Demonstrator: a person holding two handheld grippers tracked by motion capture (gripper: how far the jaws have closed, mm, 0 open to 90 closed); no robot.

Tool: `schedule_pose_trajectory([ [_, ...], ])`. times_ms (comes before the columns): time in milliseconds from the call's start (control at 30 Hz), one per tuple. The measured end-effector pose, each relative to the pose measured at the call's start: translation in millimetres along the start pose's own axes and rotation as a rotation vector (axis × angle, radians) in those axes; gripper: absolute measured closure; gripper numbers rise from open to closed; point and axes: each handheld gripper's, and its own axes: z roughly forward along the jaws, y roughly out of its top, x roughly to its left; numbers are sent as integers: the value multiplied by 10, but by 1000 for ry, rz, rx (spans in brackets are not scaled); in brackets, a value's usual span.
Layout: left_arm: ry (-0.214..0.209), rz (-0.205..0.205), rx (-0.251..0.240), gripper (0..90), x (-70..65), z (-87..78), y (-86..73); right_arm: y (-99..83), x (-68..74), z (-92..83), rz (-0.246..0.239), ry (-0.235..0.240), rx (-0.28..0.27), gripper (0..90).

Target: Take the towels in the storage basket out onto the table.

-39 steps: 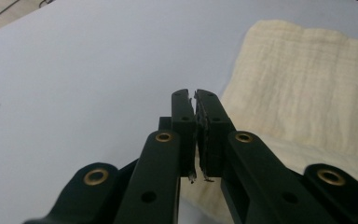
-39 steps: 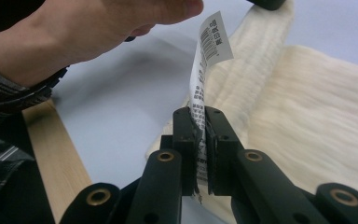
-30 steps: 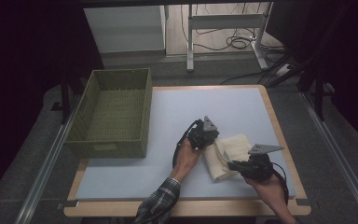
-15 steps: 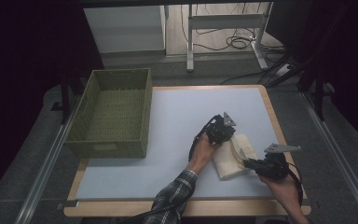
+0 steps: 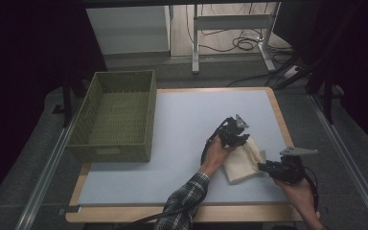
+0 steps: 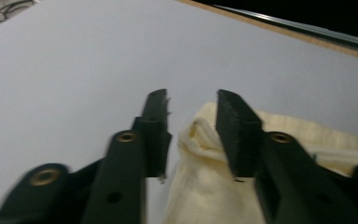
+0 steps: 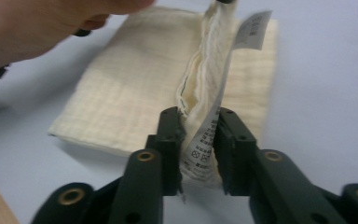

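Right gripper view: right gripper fingers clamped on cloth edge; left gripper fingers apart.

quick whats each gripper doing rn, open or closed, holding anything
Left gripper: open, fingers straddling a corner of the cream cloth, not clamped.
Right gripper: shut on the cream cloth's raised edge, care label pinched in too.

1. Wooden-rimmed table, pale blue-grey mat covering nearly the whole top
2. Green woven basket at the left, resting partly on the mat, overhanging the table's left edge
3. Cream folded cloth flat on the mat toward the right near corner, well apart from the basket; one edge with a white care label lifted off the surface
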Motion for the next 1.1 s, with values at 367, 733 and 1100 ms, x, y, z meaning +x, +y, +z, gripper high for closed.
schedule_pose_trajectory([
  [367,52,-46,22,337,125,-232,-138,-106,-324,-273,37,-128,19,611],
  [733,62,-147,112,190,274,-735,-713,-47,-326,-517,24,-159,10,646],
  [1100,132,-195,210,114,333,-1151,-1313,240,51,-242,-85,-70,47,686],
])
